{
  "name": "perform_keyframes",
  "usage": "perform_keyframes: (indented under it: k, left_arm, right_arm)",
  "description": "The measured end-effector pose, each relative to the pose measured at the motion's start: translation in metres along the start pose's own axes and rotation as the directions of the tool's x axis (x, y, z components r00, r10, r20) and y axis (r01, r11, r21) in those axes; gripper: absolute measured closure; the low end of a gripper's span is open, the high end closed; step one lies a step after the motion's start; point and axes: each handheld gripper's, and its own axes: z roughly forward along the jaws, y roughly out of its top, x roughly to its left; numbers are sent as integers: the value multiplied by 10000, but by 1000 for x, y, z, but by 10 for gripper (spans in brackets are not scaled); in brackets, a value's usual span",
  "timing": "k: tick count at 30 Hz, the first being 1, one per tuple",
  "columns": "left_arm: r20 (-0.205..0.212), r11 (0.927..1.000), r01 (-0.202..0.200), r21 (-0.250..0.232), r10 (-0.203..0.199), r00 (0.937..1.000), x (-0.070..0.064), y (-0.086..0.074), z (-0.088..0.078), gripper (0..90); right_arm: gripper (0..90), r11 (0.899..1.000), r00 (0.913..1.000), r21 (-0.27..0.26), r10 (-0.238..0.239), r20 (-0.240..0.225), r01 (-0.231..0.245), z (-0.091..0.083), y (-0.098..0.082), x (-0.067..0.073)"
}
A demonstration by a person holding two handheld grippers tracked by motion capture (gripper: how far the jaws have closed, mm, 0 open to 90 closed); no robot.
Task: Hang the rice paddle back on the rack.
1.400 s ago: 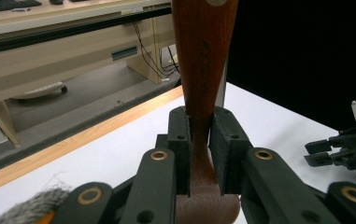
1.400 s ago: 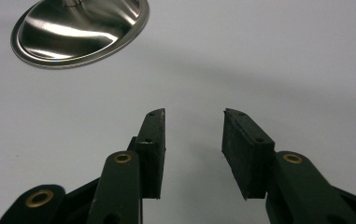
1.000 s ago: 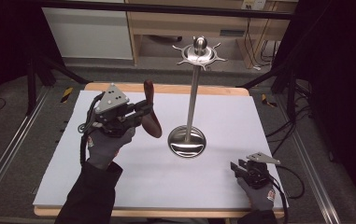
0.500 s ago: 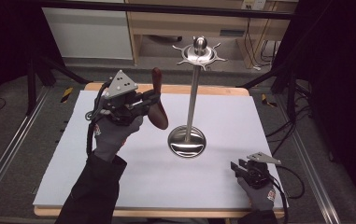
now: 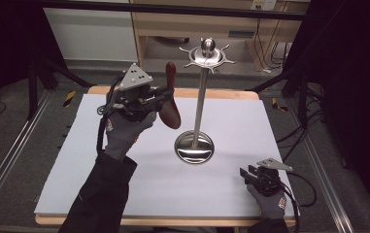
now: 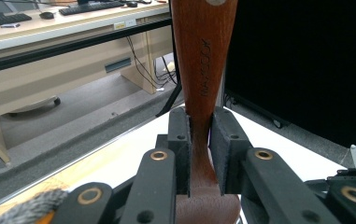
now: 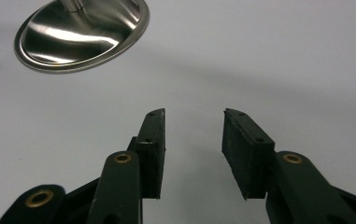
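From above, my left gripper (image 5: 159, 97) is raised over the far left of the white table (image 5: 100, 160), clamped on a brown wooden spoon (image 5: 171, 97). The spoon stands nearly upright, handle tip up, bowl down, just left of the steel stand (image 5: 201, 97) and apart from its pole. My right gripper (image 5: 247, 174) sits low at the near right corner, well away from the stand's round base.

In the left gripper view, both pads press the spoon's (image 6: 202, 70) neck, the handle rising out of frame. There is lettering on the wood, though I can't read it surely.

In the right gripper view, my jaws stand apart with nothing between them, over bare table (image 7: 259, 56). The stand's base (image 7: 82, 35) lies ahead to the left.
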Motion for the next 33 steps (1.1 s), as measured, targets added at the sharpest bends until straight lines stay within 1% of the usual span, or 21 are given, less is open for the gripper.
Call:
perform_keyframes:
  k: [6, 14, 15, 18, 21, 23, 24, 31, 33]
  left_arm:
    - [45, 10000, -4, 58, 3, 10000, -1, 3, 8, 781]
    - [121, 10000, 5, 80, -6, 9999, -3, 5, 11, 782]
    - [138, 9999, -25, 117, 23, 9999, -4, 6, 13, 781]
    - [141, 9998, -81, 158, 79, 9999, -4, 7, 15, 781]
    - [144, 9999, -26, 159, 24, 9999, -5, 8, 16, 781]
    - [131, 9998, -99, 187, 96, 9999, -5, 8, 17, 781]
    - [133, 9998, -71, 189, 68, 9999, -5, 8, 17, 781]
    - [110, 9996, -23, 284, 20, 9999, -3, 9, 19, 781]
    - [162, 9997, -38, 231, 35, 9999, -3, 9, 19, 781]
  right_arm:
    - [598, 10000, 10000, -18, -12, -7, 12, 0, 0, 0]
    - [598, 10000, 10000, -34, -12, -28, 12, 0, 0, 0]
    - [598, 10000, 10000, 3, 84, -50, -84, -1, 0, 0]
    - [598, 10000, 10000, -20, 86, -48, -86, -1, 0, 0]
    - [598, 10000, 10000, -27, 85, -52, -85, -1, 0, 0]
    - [598, 10000, 10000, -49, 59, -37, -59, -1, 0, 0]
    - [598, 10000, 10000, -55, 67, -38, -68, -1, 0, 0]
    - [598, 9999, 10000, -59, 86, -46, -87, -1, 0, 0]
    - [598, 9999, 10000, -62, 91, -39, -91, -1, 0, 0]
